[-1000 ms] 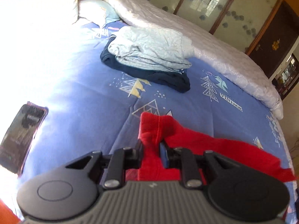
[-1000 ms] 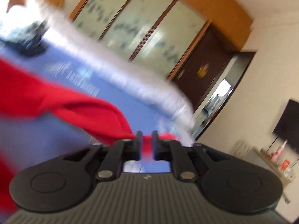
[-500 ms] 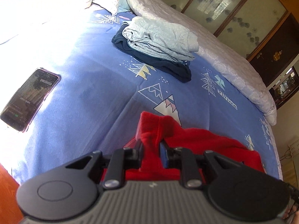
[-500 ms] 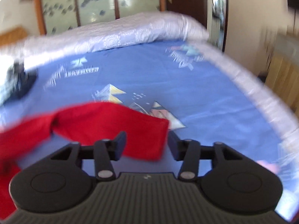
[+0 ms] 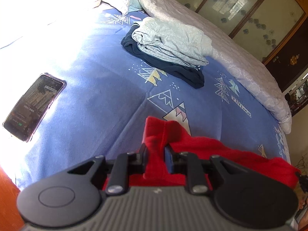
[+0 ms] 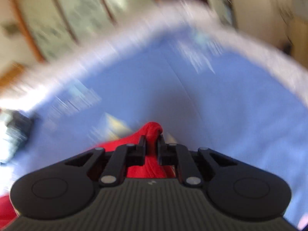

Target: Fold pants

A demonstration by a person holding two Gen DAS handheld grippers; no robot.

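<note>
My left gripper (image 5: 155,152) has its jaws pinched narrow on a thick fold of the red pants (image 5: 202,144). The cloth is soft and fleecy, bunched into a blunt rounded ridge that stands up past my fingertips, then trails off toward four o'clock in a long rumpled band across the blue bedsheet (image 5: 96,100). The sheet is a flat woven cotton printed with line-drawn triangles, mountains and fir trees.

At twelve o'clock from my left jaws lies a folded stack of clothes (image 5: 169,44): a pale grey ribbed garment in soft layers on top of a dark navy one. A glossy black phone (image 5: 33,106), a slim rounded rectangle, lies flat at nine o'clock, well apart from the pants. A quilted white duvet (image 5: 240,63) runs in a puffy roll along the far edge, from twelve to three o'clock.

My right gripper (image 6: 152,144) is closing its jaws, with a knot of the same red pants (image 6: 152,130) between them; the pads already press the fabric, which bulges out in a round lump at the tips. Everything beyond is smeared by motion blur.
</note>
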